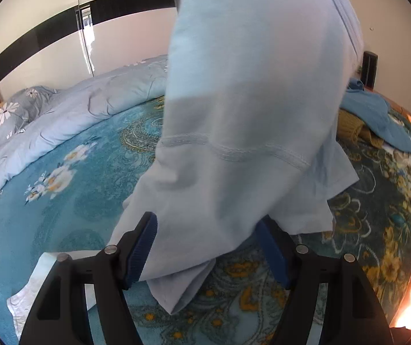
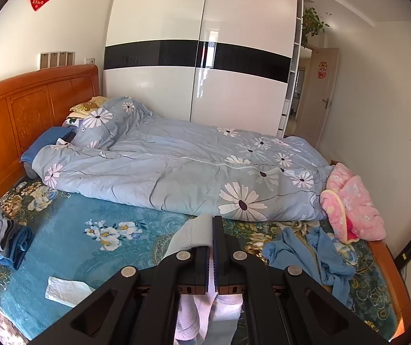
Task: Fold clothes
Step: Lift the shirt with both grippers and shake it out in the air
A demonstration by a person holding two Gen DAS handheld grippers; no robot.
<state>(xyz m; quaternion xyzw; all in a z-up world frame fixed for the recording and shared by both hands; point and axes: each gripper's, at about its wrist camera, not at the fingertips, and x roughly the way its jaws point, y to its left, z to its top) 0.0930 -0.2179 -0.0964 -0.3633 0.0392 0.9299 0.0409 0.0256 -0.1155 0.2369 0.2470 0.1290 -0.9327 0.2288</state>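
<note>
A light blue garment (image 1: 248, 100) hangs from above in the left wrist view, and its lower end trails onto the teal floral bedspread (image 1: 76, 201). My left gripper (image 1: 208, 244) is open, its blue-padded fingers (image 1: 145, 247) on either side of the hanging cloth's lower part. In the right wrist view my right gripper (image 2: 211, 230) is shut on an edge of the same light blue garment (image 2: 195, 231). Cloth sticks out past the left finger, and more hangs below the jaws.
A flowered grey-blue quilt (image 2: 191, 166) fills the far half of the bed, with a pink blanket (image 2: 352, 204) at its end. Loose blue clothes (image 2: 320, 253) lie to the right, a folded stack (image 2: 7, 238) to the left, and a white cloth (image 2: 64, 287) near the front. A wooden headboard (image 2: 18, 115) stands at the left.
</note>
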